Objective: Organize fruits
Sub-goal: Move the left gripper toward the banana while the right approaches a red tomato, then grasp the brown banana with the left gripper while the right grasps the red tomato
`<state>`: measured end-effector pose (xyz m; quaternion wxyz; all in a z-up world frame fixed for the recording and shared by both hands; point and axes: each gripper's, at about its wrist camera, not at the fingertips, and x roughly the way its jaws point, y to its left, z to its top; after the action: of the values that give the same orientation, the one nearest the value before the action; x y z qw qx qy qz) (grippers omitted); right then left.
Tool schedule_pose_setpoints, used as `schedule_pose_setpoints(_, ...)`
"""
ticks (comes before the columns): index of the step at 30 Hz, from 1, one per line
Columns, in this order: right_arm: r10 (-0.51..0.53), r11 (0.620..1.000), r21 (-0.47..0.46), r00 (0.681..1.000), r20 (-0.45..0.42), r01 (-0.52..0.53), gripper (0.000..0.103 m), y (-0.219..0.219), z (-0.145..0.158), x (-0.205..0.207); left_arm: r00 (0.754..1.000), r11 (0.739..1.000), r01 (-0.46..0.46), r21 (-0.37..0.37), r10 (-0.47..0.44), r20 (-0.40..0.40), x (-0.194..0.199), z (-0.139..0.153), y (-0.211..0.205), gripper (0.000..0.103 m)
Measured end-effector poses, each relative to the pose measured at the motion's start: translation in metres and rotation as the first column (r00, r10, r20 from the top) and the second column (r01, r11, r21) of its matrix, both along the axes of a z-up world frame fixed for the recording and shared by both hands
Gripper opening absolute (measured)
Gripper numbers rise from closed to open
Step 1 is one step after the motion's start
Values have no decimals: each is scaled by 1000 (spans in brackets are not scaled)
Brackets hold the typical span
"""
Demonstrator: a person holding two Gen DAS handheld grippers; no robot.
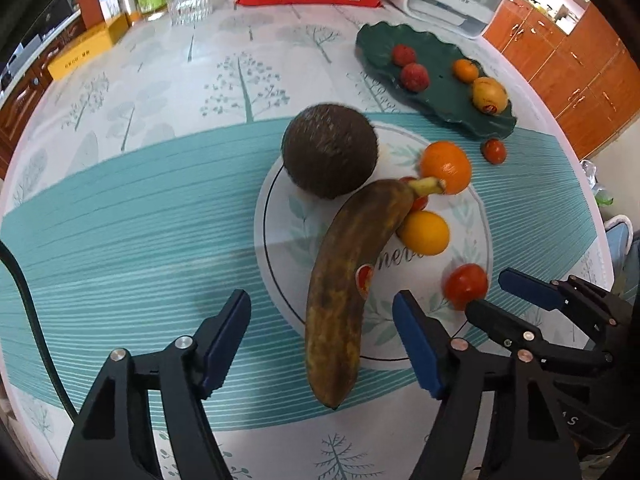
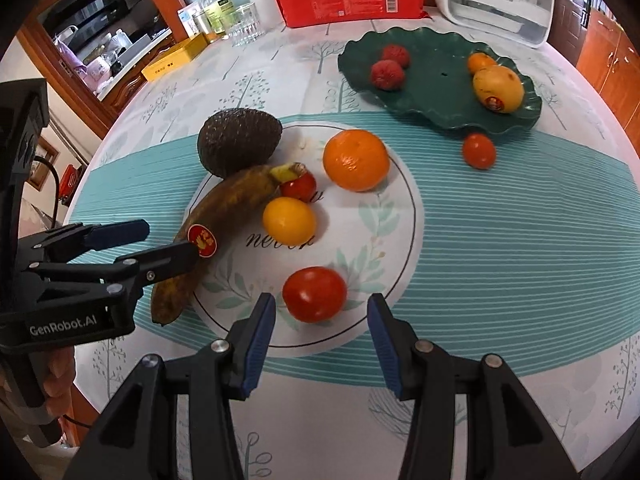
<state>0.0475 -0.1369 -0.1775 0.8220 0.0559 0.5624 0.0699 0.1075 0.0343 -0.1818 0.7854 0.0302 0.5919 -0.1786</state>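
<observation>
Left gripper (image 1: 322, 344) straddles banana (image 1: 348, 280), its pads clear of it.

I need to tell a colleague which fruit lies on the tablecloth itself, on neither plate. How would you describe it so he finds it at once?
Start from the dark green leaf-shaped plate at the far right of the table. Just in front of its near rim, on the striped teal band of the tablecloth, lies one small red tomato. It alone touches the cloth; every other fruit lies on a plate.
</observation>
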Motion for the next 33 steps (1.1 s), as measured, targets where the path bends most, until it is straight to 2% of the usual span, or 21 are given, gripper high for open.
schedule_pose_setpoints(5,5,1000,-7,1000,4,-5,48,2,-6,5,1000,1000,-2,0,2,-31,3,-12,-2,63)
schedule_pose_setpoints(14,29,998,-47,1000,3,-28,48,10,-16,10,999,1000,11,4,-11,-41,9,-22,-15,44)
schedule_pose_setpoints(18,43,998,-53,999,1,-43,39,13,-18,10,999,999,28,24,-27,-29,10,-22,-22,43)
schedule_pose_setpoints(22,49,996,-68,999,7,-49,39,15,-18,10,999,999,26,35,-25,-28,13,-22,-26,37)
schedule_pose_setpoints(33,52,995,-81,998,22,-50,38,13,-16,5,1000,997,13,81,-12,-13,10,-23,-34,34)
